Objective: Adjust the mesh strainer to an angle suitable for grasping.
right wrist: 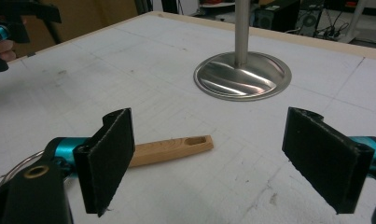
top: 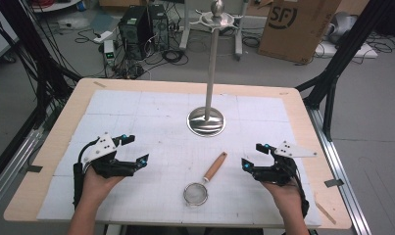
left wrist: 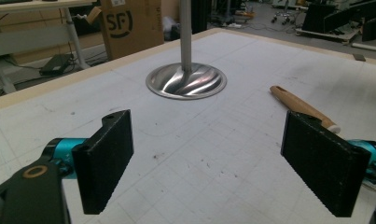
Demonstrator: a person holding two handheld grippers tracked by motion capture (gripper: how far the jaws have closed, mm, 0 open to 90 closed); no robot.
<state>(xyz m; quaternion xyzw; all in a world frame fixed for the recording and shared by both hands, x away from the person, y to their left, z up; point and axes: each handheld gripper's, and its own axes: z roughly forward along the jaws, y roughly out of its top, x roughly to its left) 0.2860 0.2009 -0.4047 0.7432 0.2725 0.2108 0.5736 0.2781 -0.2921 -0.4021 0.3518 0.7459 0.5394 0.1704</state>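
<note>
Partly, the right claw [right wrist: 209, 158] hides the strainer [right wrist: 171, 149].

Both hands are showing bare, no sleeves. Left gripper [top: 135, 149] and right gripper [top: 253, 155] are looking alike: black frames, flat ribbed black jaw pads, cyan fittings at the jaw bases, a grey three-cornered plate on top, black cable trailing back along each forearm.
</note>
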